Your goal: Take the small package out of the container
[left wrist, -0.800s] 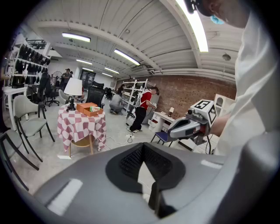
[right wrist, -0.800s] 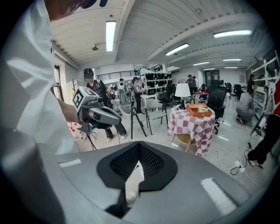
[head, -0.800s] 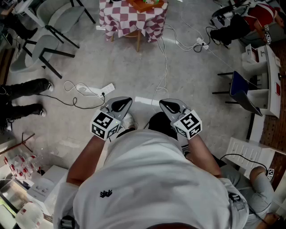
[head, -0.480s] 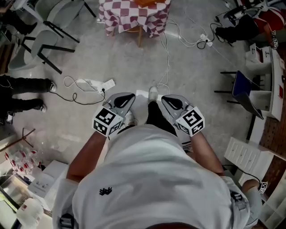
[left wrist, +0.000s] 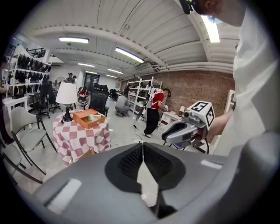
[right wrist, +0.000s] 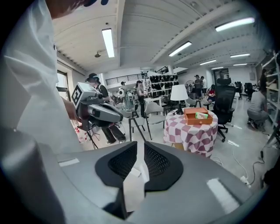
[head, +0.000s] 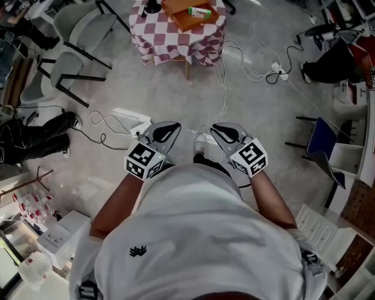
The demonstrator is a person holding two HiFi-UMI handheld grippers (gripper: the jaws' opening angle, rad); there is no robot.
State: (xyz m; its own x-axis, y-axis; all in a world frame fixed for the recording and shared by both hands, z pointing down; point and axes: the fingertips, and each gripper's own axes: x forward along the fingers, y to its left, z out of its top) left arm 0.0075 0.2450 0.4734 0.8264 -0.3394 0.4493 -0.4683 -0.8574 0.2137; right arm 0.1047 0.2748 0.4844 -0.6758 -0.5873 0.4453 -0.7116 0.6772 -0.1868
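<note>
Standing well back from the task, I hold my left gripper (head: 166,131) and my right gripper (head: 224,132) side by side just in front of my waist, both aimed across the open concrete floor (head: 176,88) toward the round table draped in a red-and-white checked cloth (head: 153,36). They ride low and close to my body because there is nothing to reach from here; my judgement is that this is the approach, with the picking not yet begun. The left gripper's jaws meet at the tips, and the right gripper's are drawn almost together with only a sliver of floor showing between them; neither has hold of anything. On the table sits the open, shallow orange-brown box (head: 177,17), and inside it, toward its right end as I look down, lies the small green-and-white package (head: 200,11), the only thing I can make out in the box. A lamp with a white shade and a black base (left wrist: 67,94) stands on the cloth just beside the box. Chairs and trailing cables flank the way to the table.
</note>
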